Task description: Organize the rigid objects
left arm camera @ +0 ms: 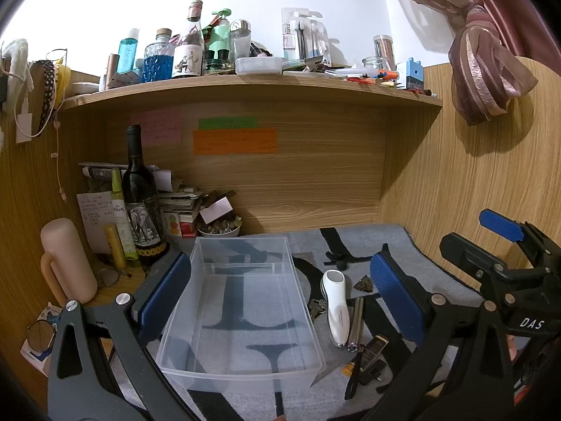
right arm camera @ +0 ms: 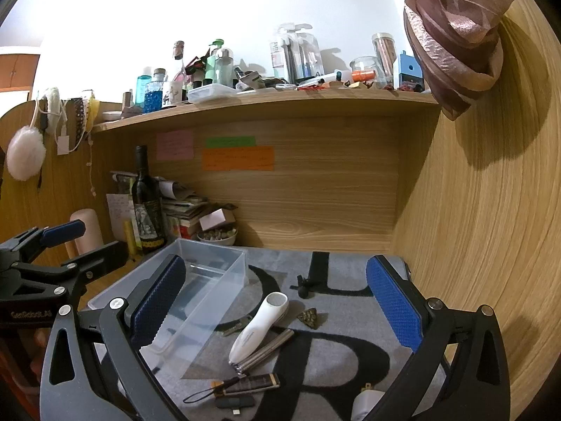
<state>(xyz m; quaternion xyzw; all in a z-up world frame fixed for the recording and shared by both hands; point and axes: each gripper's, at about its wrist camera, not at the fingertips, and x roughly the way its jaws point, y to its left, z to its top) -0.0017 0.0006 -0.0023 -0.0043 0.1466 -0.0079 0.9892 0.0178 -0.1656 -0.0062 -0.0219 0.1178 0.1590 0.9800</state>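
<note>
Clear plastic is filling my left view: the bin [left arm camera: 242,312] is sitting empty on the grey mat [left arm camera: 392,245], framed by my left gripper [left arm camera: 280,301], whose pads are standing wide apart and gripping nothing. Just right of the bin, the white tool [left arm camera: 336,308], a metal tube [left arm camera: 356,324] and a dark phone [left arm camera: 372,354] are lying close together. My right gripper [left arm camera: 505,245] is showing at the edge.

From the right wrist, my right gripper [right arm camera: 277,312] is hovering spread wide and empty over that pile. The white tool [right arm camera: 257,328] is resting across the tube [right arm camera: 268,347], with the bin [right arm camera: 210,273] to its left and a strapped gadget [right arm camera: 245,384] nearer me.

Risk, as I am judging it: closing on the tool could drag the tube along or flick it away, since they are touching, and the light bin might slide if nudged.
</note>
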